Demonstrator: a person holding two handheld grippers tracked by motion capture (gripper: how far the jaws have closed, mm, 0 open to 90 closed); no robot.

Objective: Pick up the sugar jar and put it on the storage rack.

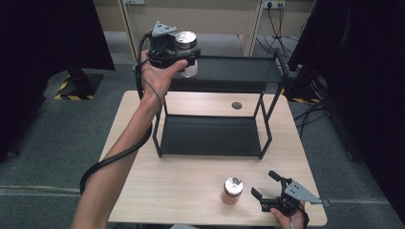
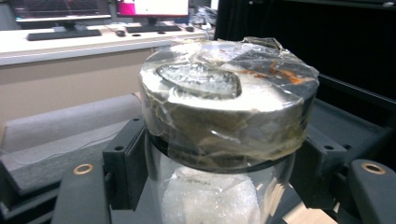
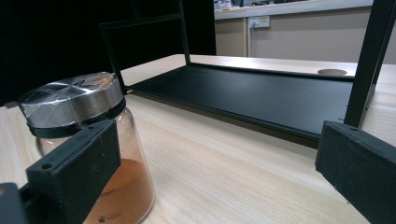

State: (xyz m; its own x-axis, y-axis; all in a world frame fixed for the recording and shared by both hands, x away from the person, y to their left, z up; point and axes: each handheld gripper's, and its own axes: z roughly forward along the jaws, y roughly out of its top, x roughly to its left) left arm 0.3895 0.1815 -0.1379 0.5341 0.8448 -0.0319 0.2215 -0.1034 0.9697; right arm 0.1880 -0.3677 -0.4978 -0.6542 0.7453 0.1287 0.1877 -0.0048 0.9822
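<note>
My left gripper (image 1: pixel 184 59) is raised at the left end of the black rack's top shelf (image 1: pixel 234 69), shut on a glass jar (image 1: pixel 186 44) with a metal lid and white powder. In the left gripper view the jar (image 2: pixel 224 126) stands upright between both jaws, lid wrapped in clear film. A second jar (image 1: pixel 232 190) with orange powder stands on the table near the front. My right gripper (image 1: pixel 265 185) rests just right of that jar, open. In the right gripper view the orange jar (image 3: pixel 88 140) sits behind the left jaw, outside the gap.
The black two-level rack has a lower shelf (image 1: pixel 210 136) resting on the wooden table (image 1: pixel 191 176). A round cable hole (image 1: pixel 237 105) lies behind it. Dark curtains and stands flank the table; cables trail at the back right.
</note>
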